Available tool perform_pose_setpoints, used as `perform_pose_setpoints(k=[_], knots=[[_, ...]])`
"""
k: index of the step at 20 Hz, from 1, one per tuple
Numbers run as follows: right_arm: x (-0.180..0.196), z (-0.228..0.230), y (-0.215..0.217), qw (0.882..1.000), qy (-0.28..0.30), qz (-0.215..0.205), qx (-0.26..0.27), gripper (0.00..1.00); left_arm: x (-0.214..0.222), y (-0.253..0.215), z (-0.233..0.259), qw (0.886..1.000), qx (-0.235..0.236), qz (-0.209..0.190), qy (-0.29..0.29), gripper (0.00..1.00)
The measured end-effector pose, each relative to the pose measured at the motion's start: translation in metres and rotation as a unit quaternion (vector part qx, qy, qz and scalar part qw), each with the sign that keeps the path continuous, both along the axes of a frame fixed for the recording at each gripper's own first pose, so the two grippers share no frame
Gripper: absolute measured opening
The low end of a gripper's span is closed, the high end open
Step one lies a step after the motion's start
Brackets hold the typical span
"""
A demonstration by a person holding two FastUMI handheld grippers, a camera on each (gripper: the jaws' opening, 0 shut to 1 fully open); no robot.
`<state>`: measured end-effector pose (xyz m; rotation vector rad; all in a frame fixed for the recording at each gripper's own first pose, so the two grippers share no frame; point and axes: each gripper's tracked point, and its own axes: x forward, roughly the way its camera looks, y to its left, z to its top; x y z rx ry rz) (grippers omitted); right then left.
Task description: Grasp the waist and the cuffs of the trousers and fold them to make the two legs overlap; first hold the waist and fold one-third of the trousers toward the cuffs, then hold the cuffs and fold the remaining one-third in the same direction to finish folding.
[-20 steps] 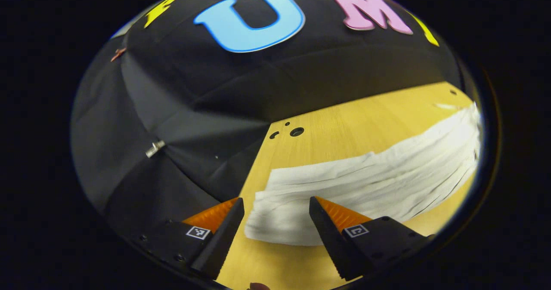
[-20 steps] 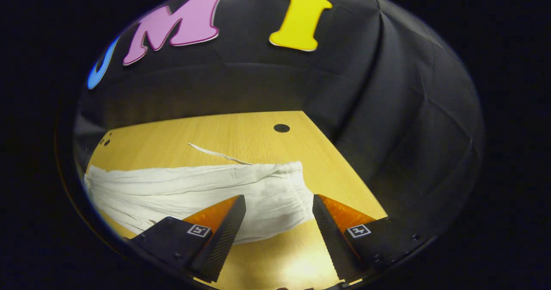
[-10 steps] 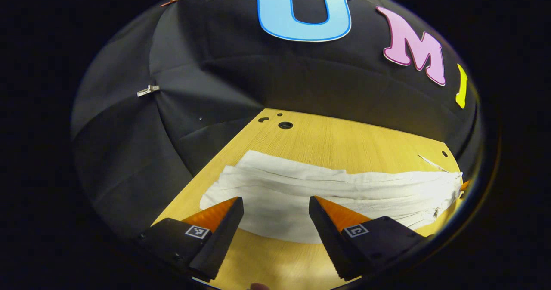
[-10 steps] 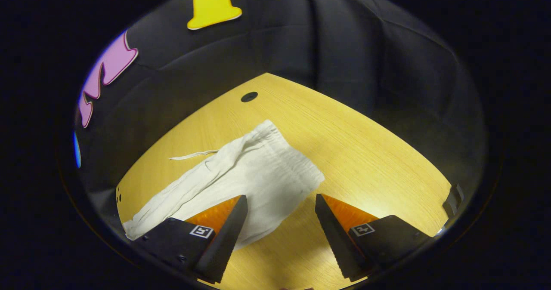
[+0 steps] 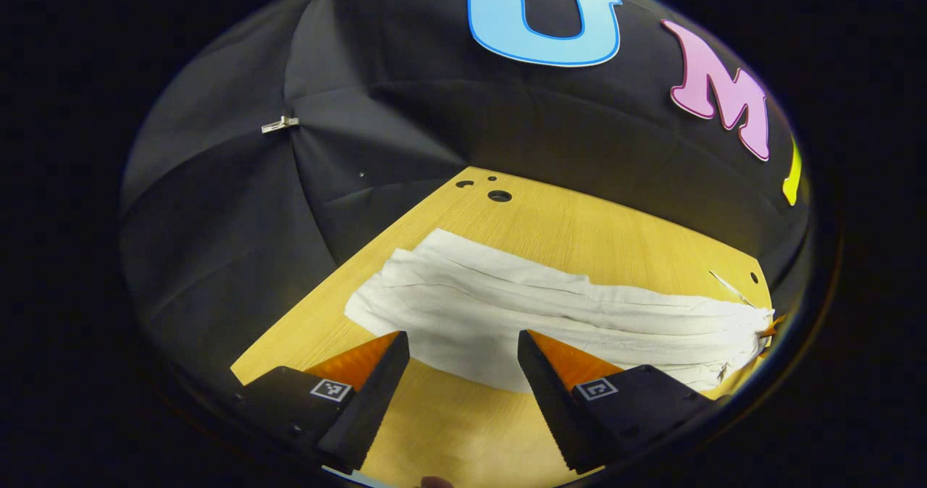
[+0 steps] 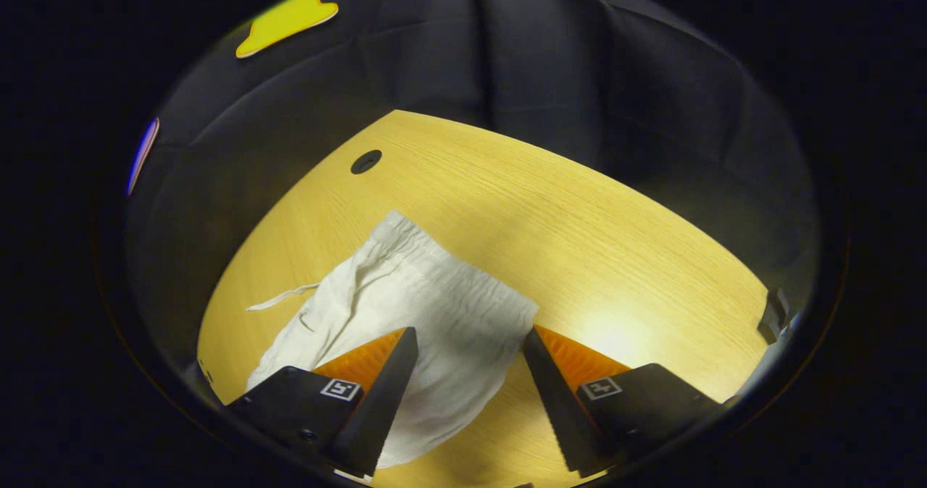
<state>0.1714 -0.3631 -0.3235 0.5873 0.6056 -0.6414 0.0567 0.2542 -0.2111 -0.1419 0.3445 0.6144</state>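
- Trousers [image 5: 550, 314] lay flat on the wooden table [image 5: 615, 234], apparently already doubled lengthwise, legs stacked. Thirds folds not yet started, as far as I could judge.
- Left gripper [image 5: 463, 372] was spread wide, holding nothing, cuff end just ahead of its tips.
- Right gripper [image 6: 471, 372] was also spread and empty; gathered waist [image 6: 463, 292] sat between and just beyond its fingers.
- Left to do: grab waist, fold a third toward cuffs, then fold the cuff third.
- Drawstring [image 6: 279, 298] trailed off the waist onto the table, ahead-left of the right gripper; might snag or stick out.
- Cable holes [image 5: 498, 196] far ahead of the left gripper, clear of the cloth. Nothing blocked either approach.
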Motion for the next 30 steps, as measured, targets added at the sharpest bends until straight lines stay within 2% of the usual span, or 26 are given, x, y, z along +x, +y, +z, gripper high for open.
perform_pose_setpoints(k=[1,2,3,4,5,6,8,12,15,16,17,20,26,27,30], knots=[[0.0,0.0,0.0,1.0,0.019,0.0,-0.02,0.87,-0.001,-0.001,-0.001,1.0,-0.008,0.005,-0.001,0.96],[0.001,-0.001,0.002,0.999,0.032,0.009,-0.032,0.76,-0.003,-0.001,-0.004,1.0,-0.017,0.011,-0.003,0.96],[0.003,0.0,0.004,0.999,0.032,0.019,-0.035,0.72,-0.004,-0.002,-0.007,0.999,-0.028,0.014,-0.004,0.96],[0.006,0.003,0.006,0.999,0.025,0.014,-0.026,0.32,-0.005,-0.003,-0.012,0.999,-0.041,0.017,-0.005,0.96],[0.006,0.003,0.011,1.0,0.015,0.008,-0.004,0.34,-0.005,-0.005,-0.016,0.998,-0.057,0.018,-0.008,0.96],[0.008,0.004,0.013,1.0,-0.003,0.005,0.015,0.2,-0.005,-0.006,-0.021,0.997,-0.073,0.019,-0.01,0.96],[0.013,0.0,0.014,0.998,-0.03,0.002,0.047,0.11,-0.002,-0.007,-0.034,0.994,-0.107,0.015,-0.011,0.98],[0.008,0.005,0.014,0.997,-0.054,-0.001,0.057,0.11,0.003,0.003,-0.056,0.985,-0.171,0.027,-0.016,0.96],[0.009,0.013,0.012,0.996,-0.066,-0.027,0.049,0.11,0.006,0.026,-0.061,0.978,-0.202,0.036,-0.022,0.96],[0.009,0.016,0.012,0.996,-0.069,-0.033,0.047,0.11,0.009,0.03,-0.066,0.976,-0.213,0.036,-0.018,0.92],[0.006,0.019,0.013,0.996,-0.071,-0.034,0.042,0.11,0.012,0.034,-0.068,0.974,-0.222,0.034,-0.016,0.96],[0.001,0.035,0.011,0.996,-0.083,-0.038,0.024,0.11,0.03,0.045,-0.059,0.974,-0.225,0.021,-0.026,0.96],[-0.002,0.044,0.013,0.996,-0.081,-0.032,-0.008,0.11,0.064,0.058,-0.054,0.979,-0.205,-0.004,0.006,0.96],[-0.003,0.045,0.014,0.996,-0.081,-0.034,-0.007,0.11,0.067,0.063,-0.055,0.981,-0.191,-0.001,0.02,0.89],[-0.003,0.045,0.014,0.996,-0.081,-0.032,-0.015,0.11,0.071,0.077,-0.059,0.988,-0.141,0.018,0.054,0.58]])
